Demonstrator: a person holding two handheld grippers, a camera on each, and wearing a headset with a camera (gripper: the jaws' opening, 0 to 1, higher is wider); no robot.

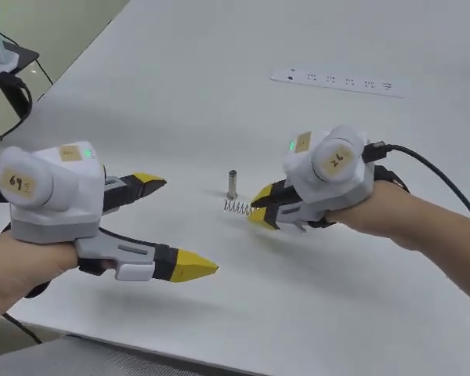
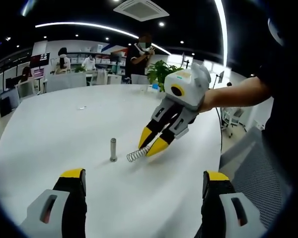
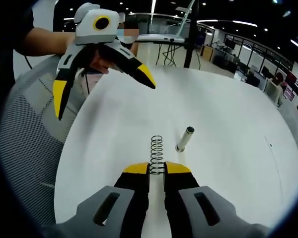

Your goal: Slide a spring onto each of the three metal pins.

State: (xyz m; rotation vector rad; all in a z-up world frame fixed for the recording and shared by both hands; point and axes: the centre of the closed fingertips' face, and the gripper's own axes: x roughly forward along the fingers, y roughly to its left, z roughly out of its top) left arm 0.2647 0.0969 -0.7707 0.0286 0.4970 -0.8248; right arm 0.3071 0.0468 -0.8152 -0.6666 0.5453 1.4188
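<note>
Lower left in the head view, your left gripper point(image 1: 186, 225) hovers above the white surface point(image 1: 219, 94) with its jaws spread wide and nothing between them. At mid-frame, to the right of centre, your right gripper point(image 1: 257, 210) points left with its yellow tips low over the surface. Its jaws are pinched on one end of the spring point(image 3: 157, 148). In the right gripper view the coil sticks straight out from between the tips, up toward the middle of the frame. The spring's free end reaches just beside the foot of a metal pin point(image 1: 233, 185), which stands upright and bare at the centre of the head view. Farther back, in the upper right, a white power strip point(image 1: 341, 81) lies flat on the surface.
</note>
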